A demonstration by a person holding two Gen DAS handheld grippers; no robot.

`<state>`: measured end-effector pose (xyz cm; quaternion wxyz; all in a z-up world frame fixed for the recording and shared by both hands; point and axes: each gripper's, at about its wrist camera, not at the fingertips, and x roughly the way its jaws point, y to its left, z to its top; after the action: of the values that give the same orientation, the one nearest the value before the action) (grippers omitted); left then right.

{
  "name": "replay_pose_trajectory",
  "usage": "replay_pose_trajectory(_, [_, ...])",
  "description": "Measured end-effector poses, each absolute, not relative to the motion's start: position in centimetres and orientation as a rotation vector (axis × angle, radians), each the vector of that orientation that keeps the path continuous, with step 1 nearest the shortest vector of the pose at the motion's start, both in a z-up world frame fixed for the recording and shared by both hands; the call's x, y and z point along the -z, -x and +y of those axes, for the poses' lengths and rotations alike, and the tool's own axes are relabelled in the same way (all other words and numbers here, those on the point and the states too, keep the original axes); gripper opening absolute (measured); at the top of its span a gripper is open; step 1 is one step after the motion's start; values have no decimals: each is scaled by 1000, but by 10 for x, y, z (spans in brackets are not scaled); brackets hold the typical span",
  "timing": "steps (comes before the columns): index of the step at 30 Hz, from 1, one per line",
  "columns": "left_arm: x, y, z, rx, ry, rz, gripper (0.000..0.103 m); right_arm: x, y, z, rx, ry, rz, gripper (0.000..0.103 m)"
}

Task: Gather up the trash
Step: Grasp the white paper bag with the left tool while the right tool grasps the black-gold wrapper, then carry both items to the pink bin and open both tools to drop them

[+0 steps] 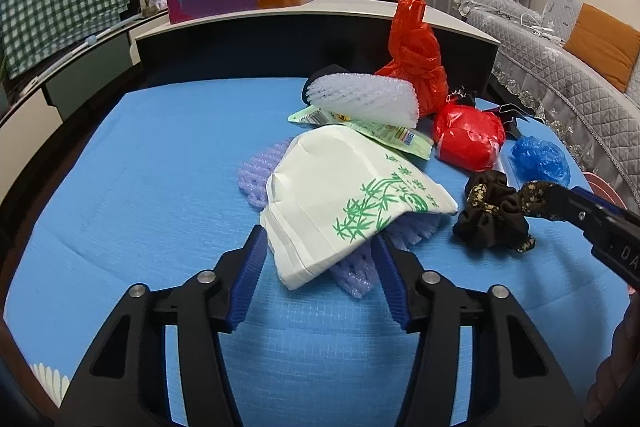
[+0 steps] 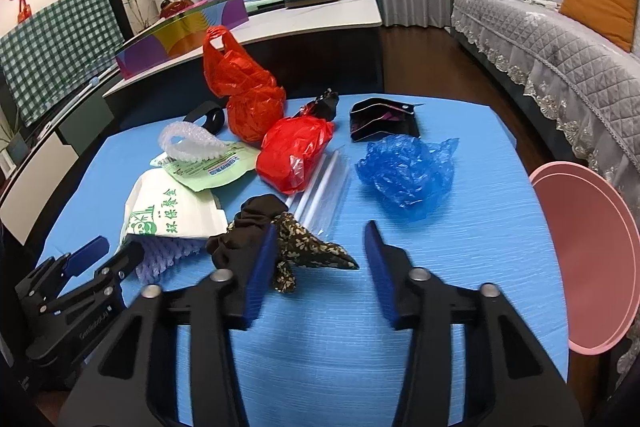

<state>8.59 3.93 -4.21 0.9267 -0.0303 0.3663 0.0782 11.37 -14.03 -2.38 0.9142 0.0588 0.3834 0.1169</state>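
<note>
Left gripper (image 1: 318, 247) of ours stood partly spread, its jaws flanking the white paper bag (image 1: 352, 199) and purple foam net (image 1: 352, 275) on the blue mat (image 1: 140, 187), no pad pressing. Our right gripper (image 2: 320, 247) gaped narrower around the floral scrunchie (image 2: 304, 247), one pad beside it.

Glossy red plastic bag (image 2: 294, 155), matt paper bag (image 1: 344, 199), dark cloth scrunchie (image 2: 280, 239)
</note>
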Motion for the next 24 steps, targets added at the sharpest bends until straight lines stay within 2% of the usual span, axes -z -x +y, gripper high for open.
replay_pose_trajectory(1, [41,-86,39,-158,63,748,47,24,-114,-140,-247,-120,793,28])
replay_pose_trajectory(3, [39,-85,40,-159,63,743,39,24,-113,-138,-261,-116,795,15])
replay_pose_trajectory(6, [36,-84,41,-158,64,733,28,19,-109,-137,-274,-106,780,6])
replay_pose_trajectory(14, [19,-69,43,-156,53,674,9,-6,-90,-138,-287,-94,701,4])
replay_pose_trajectory(24, [-2,-43,42,-125,61,619,7,-37,-62,-149,-252,-84,613,4])
